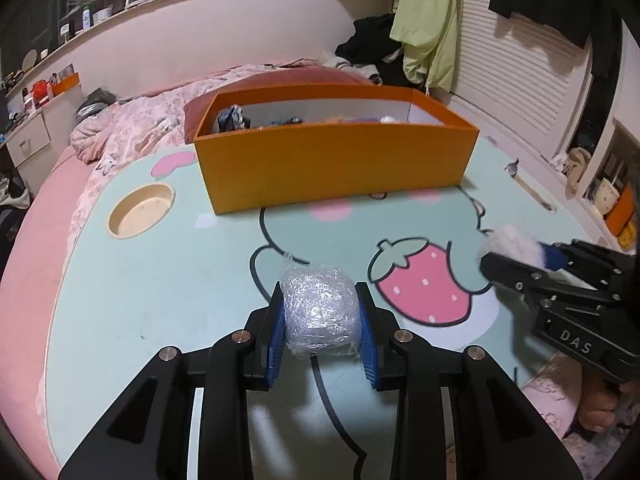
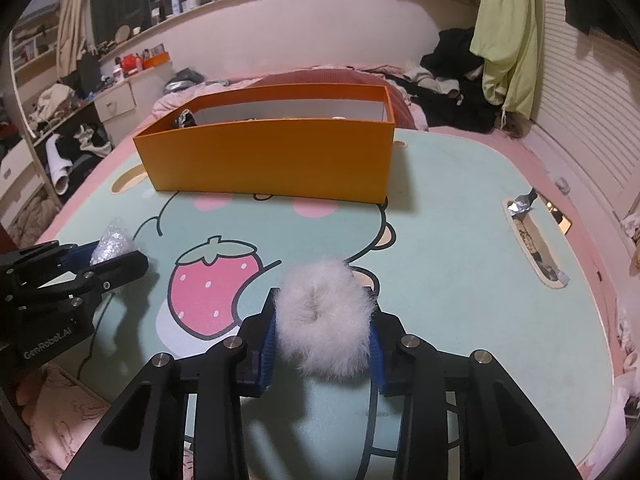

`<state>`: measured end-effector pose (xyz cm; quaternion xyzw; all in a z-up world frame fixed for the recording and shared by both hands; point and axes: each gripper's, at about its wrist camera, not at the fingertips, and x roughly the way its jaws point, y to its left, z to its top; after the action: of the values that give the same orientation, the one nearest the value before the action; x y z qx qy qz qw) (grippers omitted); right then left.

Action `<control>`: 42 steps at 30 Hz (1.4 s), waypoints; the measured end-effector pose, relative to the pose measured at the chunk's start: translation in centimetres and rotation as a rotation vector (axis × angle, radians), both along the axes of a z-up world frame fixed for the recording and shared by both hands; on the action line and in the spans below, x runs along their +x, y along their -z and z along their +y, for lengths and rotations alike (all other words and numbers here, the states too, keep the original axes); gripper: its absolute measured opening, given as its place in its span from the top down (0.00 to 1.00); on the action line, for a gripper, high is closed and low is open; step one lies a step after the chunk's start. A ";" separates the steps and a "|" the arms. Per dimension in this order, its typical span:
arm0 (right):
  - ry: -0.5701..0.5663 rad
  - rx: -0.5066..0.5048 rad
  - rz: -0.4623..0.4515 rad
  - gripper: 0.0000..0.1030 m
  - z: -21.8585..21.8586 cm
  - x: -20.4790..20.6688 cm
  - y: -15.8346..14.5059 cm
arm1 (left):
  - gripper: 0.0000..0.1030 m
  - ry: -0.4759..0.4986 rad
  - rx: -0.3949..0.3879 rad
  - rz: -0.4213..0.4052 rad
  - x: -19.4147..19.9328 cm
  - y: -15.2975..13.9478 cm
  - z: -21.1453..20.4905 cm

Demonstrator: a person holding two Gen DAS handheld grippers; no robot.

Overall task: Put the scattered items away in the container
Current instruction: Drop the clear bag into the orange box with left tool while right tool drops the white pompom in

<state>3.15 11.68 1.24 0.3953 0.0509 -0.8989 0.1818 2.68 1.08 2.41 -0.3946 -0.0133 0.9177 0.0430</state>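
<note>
Seen only from the left wrist: round cup recess in the mint cartoon table. Left gripper angled down, jaws clamped on a plastic-wrap ball. Right gripper likewise, jaws squeezing a fluffy white scrunchie. Orange box beyond, before a pink bed.

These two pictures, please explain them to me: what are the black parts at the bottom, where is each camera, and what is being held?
The black parts are hand-held grippers, one in each hand of a person; no robot arm is present. Each picture comes from a camera on one gripper, looking along its fingers. In the left view, the left gripper is closed on a plastic-wrapped ball. In the right view, the right gripper is closed on a fluffy white ring. Each gripper also shows at the edge of the other's view. Ahead, on the cartoon-printed table, stands an orange box already holding some items.
</note>
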 end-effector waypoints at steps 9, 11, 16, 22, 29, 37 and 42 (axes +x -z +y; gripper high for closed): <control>-0.041 -0.168 0.000 0.66 0.5 -3.7 -5.9 | 0.68 0.059 0.009 0.113 -3.6 -6.7 -0.5; -0.043 -0.211 0.010 0.66 0.4 -5.5 -7.9 | 0.68 0.075 0.022 0.133 -5.3 -8.5 -0.6; -0.040 -0.195 0.018 0.66 -1.4 -10.6 -10.0 | 0.68 0.059 0.027 0.124 -10.3 -9.9 -1.1; -0.011 -0.141 -0.041 0.63 -3.5 -16.2 -8.1 | 0.65 0.029 0.032 0.047 -15.7 -7.4 -2.1; 0.055 -0.244 -0.101 0.30 -1.6 -17.4 -6.6 | 0.42 -0.025 0.016 -0.028 -15.5 -5.6 -3.1; 0.066 -0.095 0.004 0.22 -0.9 -9.9 -7.4 | 0.25 -0.027 -0.031 0.028 -8.2 -4.4 -2.0; 0.045 -0.004 -0.027 0.21 -1.3 -5.8 -4.4 | 0.19 -0.056 -0.148 0.057 -4.4 -2.9 0.1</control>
<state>-2.67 10.42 5.65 0.4080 0.0380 -0.8975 0.1632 -1.71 1.16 5.26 -0.3697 0.0448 0.9280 -0.0119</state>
